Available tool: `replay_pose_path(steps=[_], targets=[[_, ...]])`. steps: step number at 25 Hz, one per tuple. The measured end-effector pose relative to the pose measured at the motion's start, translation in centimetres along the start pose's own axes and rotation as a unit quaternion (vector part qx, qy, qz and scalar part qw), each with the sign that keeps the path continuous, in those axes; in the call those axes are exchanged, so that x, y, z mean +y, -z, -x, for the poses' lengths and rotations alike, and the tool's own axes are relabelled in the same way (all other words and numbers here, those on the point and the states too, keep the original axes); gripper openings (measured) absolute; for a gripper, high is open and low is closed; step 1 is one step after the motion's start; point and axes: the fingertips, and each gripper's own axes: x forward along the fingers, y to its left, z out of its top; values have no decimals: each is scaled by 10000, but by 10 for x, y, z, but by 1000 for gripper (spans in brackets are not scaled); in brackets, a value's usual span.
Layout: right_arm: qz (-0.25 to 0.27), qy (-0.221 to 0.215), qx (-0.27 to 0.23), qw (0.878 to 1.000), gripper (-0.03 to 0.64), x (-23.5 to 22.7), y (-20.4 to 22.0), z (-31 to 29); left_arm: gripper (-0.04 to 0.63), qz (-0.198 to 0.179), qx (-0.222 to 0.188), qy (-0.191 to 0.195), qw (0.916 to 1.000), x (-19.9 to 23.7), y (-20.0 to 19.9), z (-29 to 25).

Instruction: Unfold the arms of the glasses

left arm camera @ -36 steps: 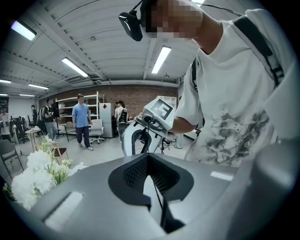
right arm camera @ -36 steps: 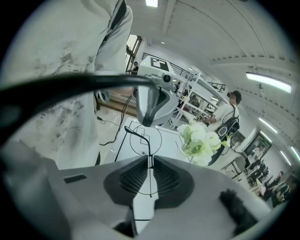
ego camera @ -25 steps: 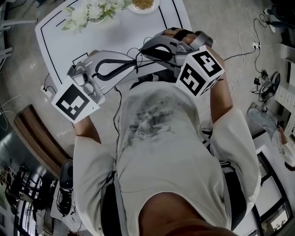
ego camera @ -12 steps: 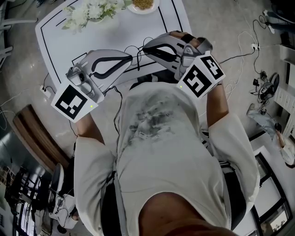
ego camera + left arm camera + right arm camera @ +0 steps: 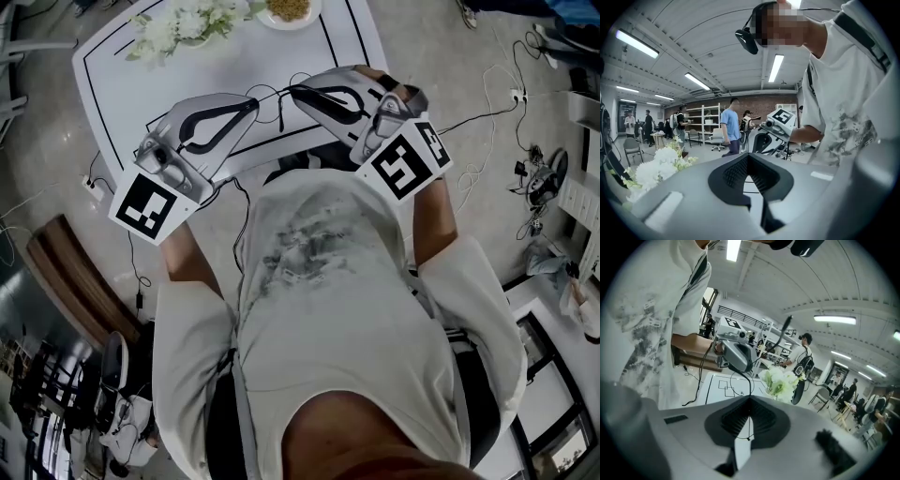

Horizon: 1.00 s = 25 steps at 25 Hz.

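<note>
A pair of thin wire-rimmed glasses (image 5: 269,96) is held in the air between the two tools, just above the near edge of a white worktop (image 5: 122,84) marked with black outlines. The left tool (image 5: 253,103) and the right tool (image 5: 294,91) are pointed at each other in front of the person's chest, with their tips close together and the glasses spanning the small gap between them.

In the left gripper view the jaws are seen drawn together to a narrow point, and fine dark wire of the frame is seen crossing the slot behind the tips. In the right gripper view the jaws are likewise closed to a narrow point, and a thin wire of the glasses is seen running down between them. One round rim is seen hanging just under the tip of the left tool opposite. Which part of the frame is pinched by each tool cannot be told from the head view, where the wire is very fine.

At the far side of the worktop a bunch of white flowers (image 5: 183,23) is set, and beside it a dish (image 5: 292,9) of tan-coloured food. A white printed T-shirt (image 5: 328,281) is worn by the person.
</note>
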Motion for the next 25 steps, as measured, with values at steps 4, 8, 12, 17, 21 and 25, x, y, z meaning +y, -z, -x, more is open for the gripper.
replay_pose_path(steps=[4, 8, 12, 17, 21, 25], targets=[[-133, 266, -77, 9995, 18, -3, -2, 4, 6, 38, -52, -318, 9995, 5, -1, -1], [-247, 511, -149, 9983, 17, -6, -2, 8, 6, 120, -127, -586, 9981, 8, -2, -1], [-342, 790, -237, 9960, 17, -12, -4, 13, 6, 144, -211, -846, 9961, 12, -4, -2], [-479, 1155, -385, 9914, 17, -20, -7, 21, 6, 189, -374, -1137, 9926, 17, -9, -2], [-591, 1400, -480, 9872, 17, -23, -11, 29, 6, 212, -424, -1321, 9901, 17, -13, -3], [-665, 1586, -559, 9835, 17, -26, -12, 31, 6, 276, -508, -1524, 9866, 20, -13, -2]])
